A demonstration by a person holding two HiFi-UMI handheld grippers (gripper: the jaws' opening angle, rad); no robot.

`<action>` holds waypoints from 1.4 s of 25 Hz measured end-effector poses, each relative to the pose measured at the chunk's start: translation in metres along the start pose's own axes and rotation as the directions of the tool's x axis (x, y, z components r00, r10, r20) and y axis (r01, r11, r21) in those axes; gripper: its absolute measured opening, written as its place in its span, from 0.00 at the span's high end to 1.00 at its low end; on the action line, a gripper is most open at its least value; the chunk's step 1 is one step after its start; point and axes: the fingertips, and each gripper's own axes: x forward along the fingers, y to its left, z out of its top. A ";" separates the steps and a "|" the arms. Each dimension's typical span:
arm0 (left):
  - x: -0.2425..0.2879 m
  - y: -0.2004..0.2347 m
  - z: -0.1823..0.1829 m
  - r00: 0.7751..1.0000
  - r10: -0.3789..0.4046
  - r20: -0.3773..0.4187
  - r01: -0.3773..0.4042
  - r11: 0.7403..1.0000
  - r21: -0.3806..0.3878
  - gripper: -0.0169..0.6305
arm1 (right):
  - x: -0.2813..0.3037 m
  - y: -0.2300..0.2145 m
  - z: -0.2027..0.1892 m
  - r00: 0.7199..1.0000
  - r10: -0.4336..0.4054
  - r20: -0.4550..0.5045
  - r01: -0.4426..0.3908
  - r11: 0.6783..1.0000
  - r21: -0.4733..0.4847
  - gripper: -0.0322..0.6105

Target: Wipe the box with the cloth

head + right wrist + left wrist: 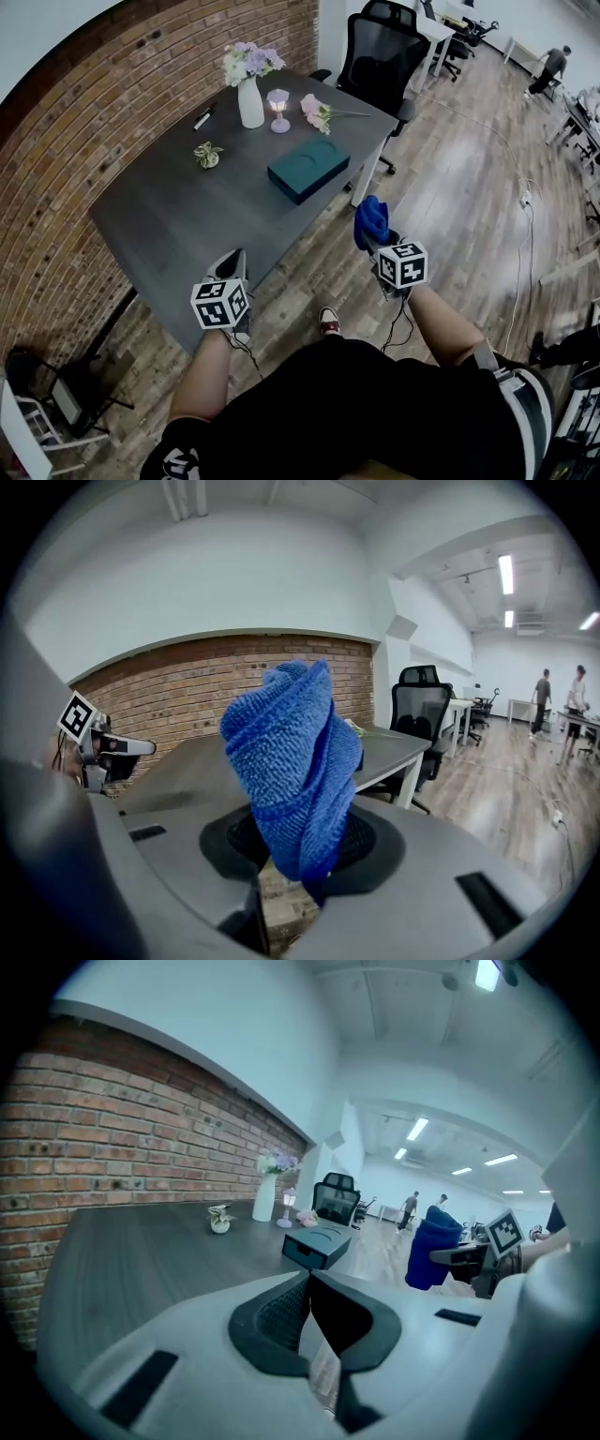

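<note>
Left tool point(235, 256) jaws together, empty; right tool point(379, 242) clamps cloth point(370, 219).

- Right gripper point(375, 246): jaw tips hidden under the cloth point(371, 221) in the head view.
- Table point(169, 216): near edge partly covered by the left gripper point(238, 258); its middle is hidden behind the cloth in the right gripper view.
- Box point(308, 168): mark on the lid too faint to read.
- Dark stick point(202, 119) beside the vase point(250, 101): too small to tell what it is.
- Person point(548, 67) at the far end of the room: too small for detail.
- Chair point(42, 403), lower left: cut off by the picture's edge.
- Shoe point(329, 322): toe only, the rest hidden behind the wearer's body.
</note>
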 end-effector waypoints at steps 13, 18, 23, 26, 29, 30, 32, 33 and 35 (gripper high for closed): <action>0.080 0.000 0.053 0.999 0.046 0.014 -0.046 0.999 0.015 0.96 | 0.078 -0.044 0.048 0.995 0.104 0.004 -0.104 0.994 -0.028 0.77; 0.106 -0.008 0.069 0.999 0.036 0.022 -0.037 0.999 0.016 0.96 | 0.093 -0.057 0.058 0.991 0.132 0.006 -0.132 0.990 -0.048 0.77; 0.128 -0.023 0.075 0.999 0.030 0.014 -0.031 0.999 0.040 0.96 | 0.100 -0.080 0.062 0.990 0.138 0.001 -0.138 0.990 -0.042 0.77; 0.140 -0.037 0.069 1.000 0.016 -0.010 -0.015 0.997 0.080 0.96 | 0.101 -0.090 0.056 0.988 0.151 -0.007 -0.152 0.987 -0.050 0.77; 0.153 -0.050 0.061 1.000 0.005 -0.023 -0.004 0.997 0.072 0.96 | 0.101 -0.104 0.049 0.988 0.151 -0.013 -0.151 0.987 -0.051 0.77; 0.157 -0.055 0.059 0.999 0.000 -0.033 0.002 0.998 0.066 0.96 | 0.102 -0.111 0.047 0.990 0.142 -0.018 -0.142 0.989 -0.040 0.77; 0.161 -0.070 0.053 0.997 -0.037 -0.067 0.042 0.996 0.082 0.96 | 0.099 -0.118 0.043 0.990 0.136 -0.028 -0.136 0.991 -0.017 0.77; 0.162 -0.077 0.052 0.994 -0.062 -0.085 0.071 0.992 0.103 0.96 | 0.096 -0.118 0.042 0.989 0.143 -0.026 -0.144 0.990 -0.016 0.77; 0.166 -0.082 0.053 0.991 -0.081 -0.103 0.095 0.987 0.131 0.96 | 0.091 -0.120 0.043 0.988 0.152 -0.017 -0.153 0.988 -0.022 0.77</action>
